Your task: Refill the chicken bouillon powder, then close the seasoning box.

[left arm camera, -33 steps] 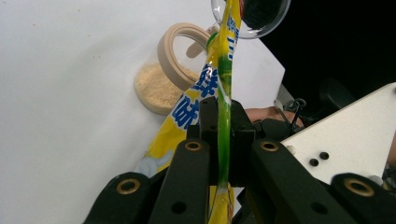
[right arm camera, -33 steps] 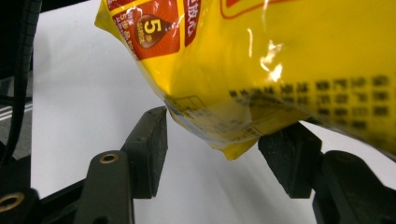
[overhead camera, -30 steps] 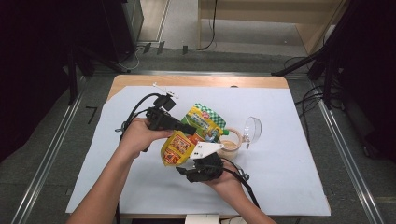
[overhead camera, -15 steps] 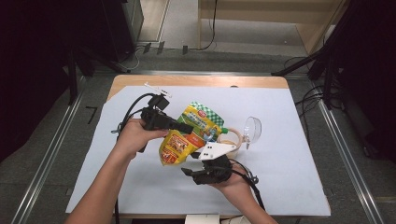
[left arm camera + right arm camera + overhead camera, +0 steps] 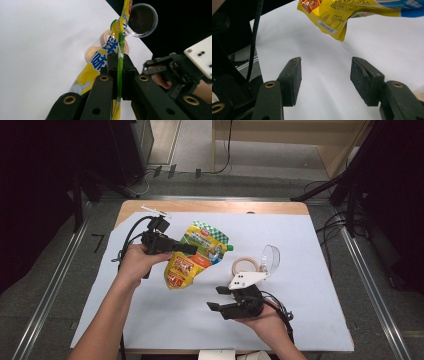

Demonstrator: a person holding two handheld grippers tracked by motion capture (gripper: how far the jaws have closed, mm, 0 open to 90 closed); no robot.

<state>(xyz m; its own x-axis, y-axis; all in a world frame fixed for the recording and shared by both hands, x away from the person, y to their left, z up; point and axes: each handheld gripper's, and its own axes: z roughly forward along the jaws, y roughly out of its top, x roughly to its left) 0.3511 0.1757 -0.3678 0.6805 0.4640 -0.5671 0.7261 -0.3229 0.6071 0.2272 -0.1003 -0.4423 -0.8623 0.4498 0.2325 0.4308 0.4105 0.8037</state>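
A yellow and green spouted food pouch (image 5: pixel 195 254) hangs lifted above the white sheet, pinched at its edge by my left gripper (image 5: pixel 187 249), which is shut on it. In the left gripper view the pouch (image 5: pixel 119 50) runs edge-on between the closed jaws of that left gripper (image 5: pixel 119 75). My right gripper (image 5: pixel 218 298) is held open nearer the front edge, apart from the pouch, with nothing between its jaws. The right gripper view shows this right gripper (image 5: pixel 325 75) wide open, with the pouch's bottom corner (image 5: pixel 332 22) hanging above and beyond it.
A roll of tape (image 5: pixel 245 266) lies on the white sheet (image 5: pixel 310 250), with a clear round lid (image 5: pixel 270 257) standing beside it. Cables trail from the left gripper toward the back left corner. The wooden table edge (image 5: pixel 210 206) shows at the back.
The right gripper has let go of the pouch and drawn back toward the front edge, its jaws open. The left gripper keeps holding the pouch up in about the same place.
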